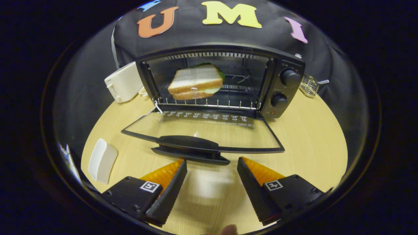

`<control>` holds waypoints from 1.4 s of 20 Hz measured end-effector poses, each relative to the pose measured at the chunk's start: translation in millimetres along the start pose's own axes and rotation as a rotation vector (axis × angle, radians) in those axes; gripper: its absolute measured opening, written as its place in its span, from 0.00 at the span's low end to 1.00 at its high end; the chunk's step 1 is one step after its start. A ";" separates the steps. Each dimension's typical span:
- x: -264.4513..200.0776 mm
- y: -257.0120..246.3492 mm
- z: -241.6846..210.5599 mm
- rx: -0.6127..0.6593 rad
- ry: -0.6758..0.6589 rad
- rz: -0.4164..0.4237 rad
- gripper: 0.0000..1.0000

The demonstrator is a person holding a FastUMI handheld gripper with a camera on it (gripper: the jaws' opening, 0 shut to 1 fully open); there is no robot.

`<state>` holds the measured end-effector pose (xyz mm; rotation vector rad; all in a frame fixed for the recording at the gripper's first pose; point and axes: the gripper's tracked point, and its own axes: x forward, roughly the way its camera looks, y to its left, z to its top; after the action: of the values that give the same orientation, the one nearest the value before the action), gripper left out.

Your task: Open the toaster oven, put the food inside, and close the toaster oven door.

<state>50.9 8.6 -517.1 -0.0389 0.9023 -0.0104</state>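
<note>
Hand-held gripper (212,169): released, empty, just short of the door handle (189,147). Sandwich (196,81) is seated on the toaster oven (281,85) rack. Closing step judged next; door (209,132) must be lifted.

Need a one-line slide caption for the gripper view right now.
Sandwich sits on the rack in the toaster oven, door down flat, open gripper empty just before its handle.

Matt wood table (310,137), glass oven door (209,129) w/ wire rack (209,105).
</note>
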 end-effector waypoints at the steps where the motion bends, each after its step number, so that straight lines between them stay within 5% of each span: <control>1: -6.3 -0.5 12.0 0.002 -0.023 0.006 1.00; 14: -29.4 -4.4 163.4 0.012 -0.228 0.022 1.00; 28: -280.6 5.5 350.6 0.112 -0.659 0.064 1.00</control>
<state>152.1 31.5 -80.2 0.0879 0.2424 0.0113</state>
